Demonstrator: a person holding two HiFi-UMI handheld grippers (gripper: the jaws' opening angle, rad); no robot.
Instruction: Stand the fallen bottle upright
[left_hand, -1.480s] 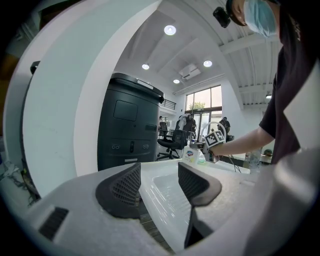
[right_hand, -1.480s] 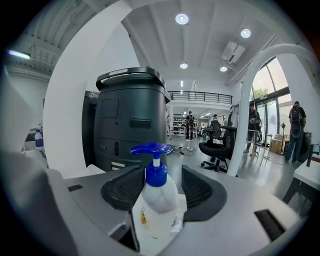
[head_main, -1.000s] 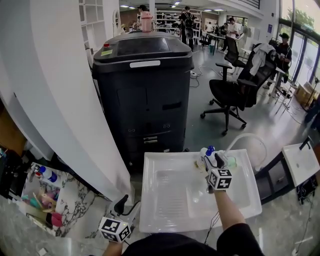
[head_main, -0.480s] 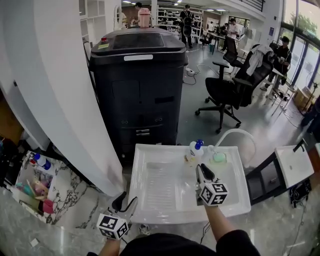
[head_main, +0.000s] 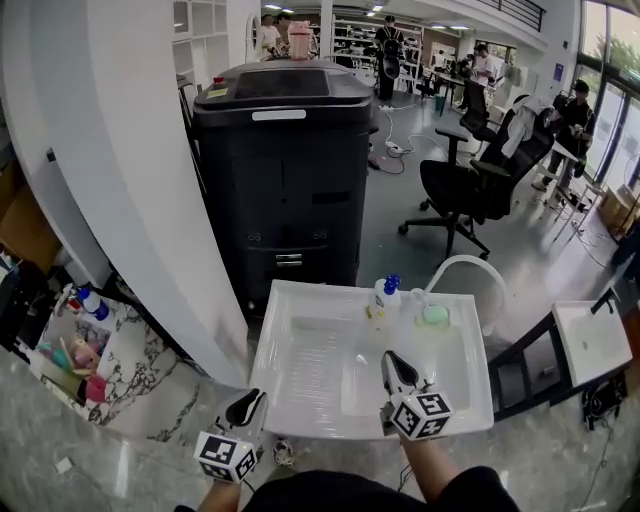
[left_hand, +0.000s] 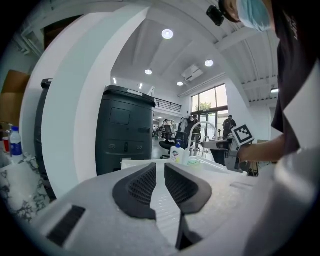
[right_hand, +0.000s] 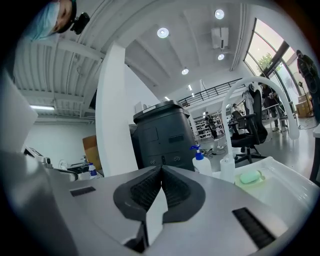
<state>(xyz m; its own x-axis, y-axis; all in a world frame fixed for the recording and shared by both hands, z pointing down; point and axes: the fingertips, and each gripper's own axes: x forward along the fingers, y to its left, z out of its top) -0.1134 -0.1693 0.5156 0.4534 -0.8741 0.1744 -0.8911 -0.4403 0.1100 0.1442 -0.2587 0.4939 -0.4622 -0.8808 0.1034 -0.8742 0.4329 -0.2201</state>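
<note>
Bright open workshop floor surrounds a white sink basin (head_main: 275, 335) that sits in front of a tall black machine (head_main: 285, 170). The bottle (head_main: 381, 302), white with a blue pump top, stands upright on the basin's back rim. It is just beside the base of a curved white faucet (head_main: 465, 265) and a green soap bar (head_main: 434, 314).

It looks like light, smooth plastic, probably slippery if wet. The thin pump neck seems a poor place to hold; the wider body below the shoulder is the safer grip.

The right gripper (head_main: 392, 362) hovers over the basin's near half, well apart from the bottle, its jaws pressed together on nothing. The left gripper (head_main: 250, 402) hangs at the basin's near left corner, farther off, its jaws closing with a narrow gap and nothing between.
</note>
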